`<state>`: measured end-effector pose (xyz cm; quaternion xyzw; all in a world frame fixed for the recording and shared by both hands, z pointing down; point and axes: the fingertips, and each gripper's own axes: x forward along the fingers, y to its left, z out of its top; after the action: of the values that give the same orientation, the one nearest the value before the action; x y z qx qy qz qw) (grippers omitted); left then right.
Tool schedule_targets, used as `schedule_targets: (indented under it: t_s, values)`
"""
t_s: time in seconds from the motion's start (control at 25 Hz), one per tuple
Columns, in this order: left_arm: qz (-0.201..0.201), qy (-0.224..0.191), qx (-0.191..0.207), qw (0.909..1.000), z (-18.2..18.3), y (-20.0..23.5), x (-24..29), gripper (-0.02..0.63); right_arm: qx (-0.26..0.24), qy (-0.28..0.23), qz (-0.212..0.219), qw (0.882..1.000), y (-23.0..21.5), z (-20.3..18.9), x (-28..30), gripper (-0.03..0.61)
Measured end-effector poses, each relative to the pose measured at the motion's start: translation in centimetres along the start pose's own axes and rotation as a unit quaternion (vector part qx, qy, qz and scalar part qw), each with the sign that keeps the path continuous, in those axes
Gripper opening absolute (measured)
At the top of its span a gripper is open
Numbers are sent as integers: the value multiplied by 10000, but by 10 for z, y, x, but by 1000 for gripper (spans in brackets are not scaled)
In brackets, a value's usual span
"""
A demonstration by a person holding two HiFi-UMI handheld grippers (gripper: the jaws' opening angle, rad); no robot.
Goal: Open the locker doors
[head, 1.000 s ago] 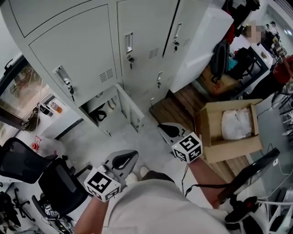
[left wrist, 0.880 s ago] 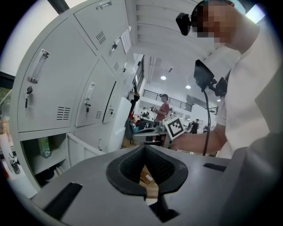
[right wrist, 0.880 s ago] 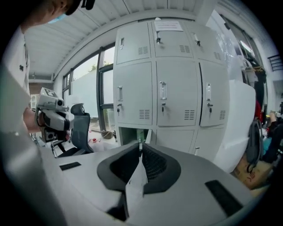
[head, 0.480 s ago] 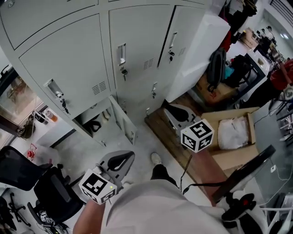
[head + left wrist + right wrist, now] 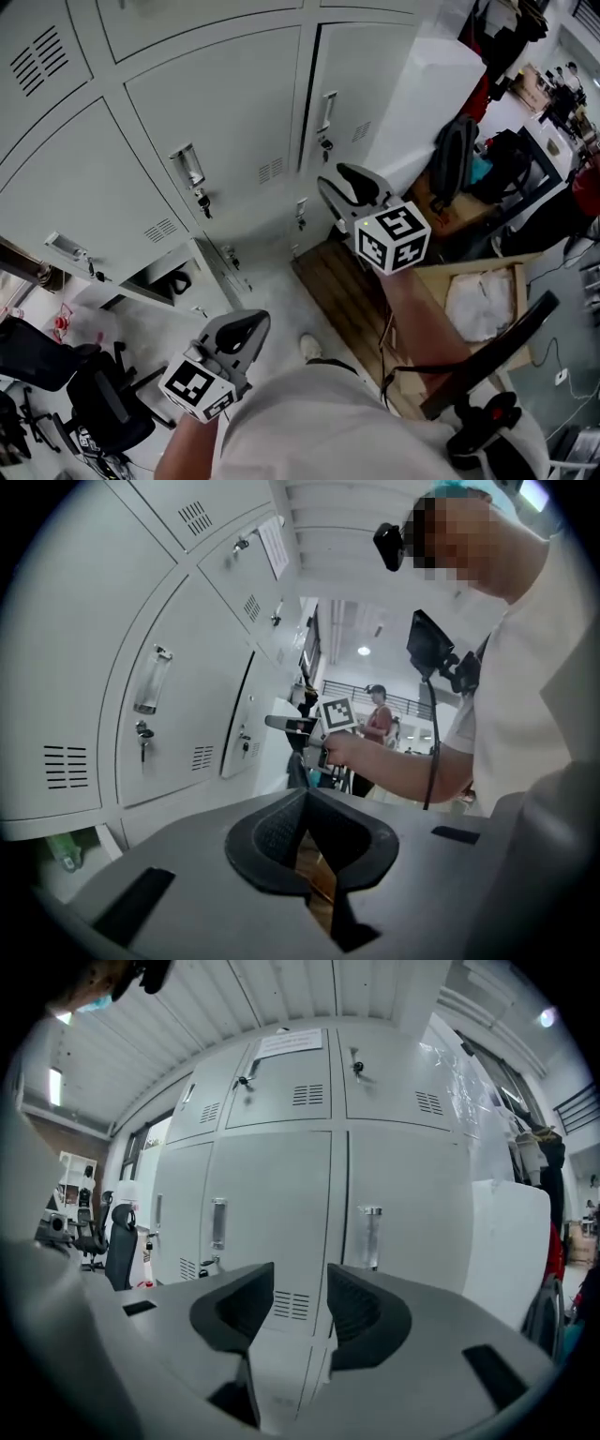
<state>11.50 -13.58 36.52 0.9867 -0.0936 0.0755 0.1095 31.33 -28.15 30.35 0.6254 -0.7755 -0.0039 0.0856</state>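
Locker bank [image 5: 234,112], along the wall ahead of the person.
- One low door [image 5: 214,272] is swung out, and its compartment [image 5: 161,281] shows dark inside.
- Every other door in view sits flush, including the two middle-row doors, left one [image 5: 272,1194] and right one [image 5: 403,1194]. Each has its upright handle and key lock.
- Judgement: the task is at an early stage, with one door done and most left to open.

Right tongs [image 5: 300,1299]:
- Held up and about level, facing those two shut doors.
- The jaws have just been opening and now stand wide apart, released, with nothing between them.
- Only the seam between the doors and a vent show through the gap.
- They touch no door.
- The right door's handle [image 5: 368,1237] looks the likelier next target.

Left tongs [image 5: 302,827]:
- Low by the person's waist, well apart from the lockers.
- The jaws are clenched together and grasp nothing.
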Motion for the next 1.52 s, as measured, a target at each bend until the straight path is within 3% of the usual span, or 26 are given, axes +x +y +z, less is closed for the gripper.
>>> schedule_targets:
  t_s: [0.2,0.56,1.2,1.52]
  values:
    - [291,12,-1,9996,5,2,39,11,-2,-158,88,9998,-42,10,34,151]
    - [784,84,-145,9968,3,11,59,11,26,-402,174,9990,-76,25,84,169]
    - [1153,89,-262,9929,-1,18,46,11,236,-520,57,9984,-86,33,113,167]
    - [1164,120,-237,9928,-3,16,37,11,250,-531,-244,9980,-91,30,101,112]
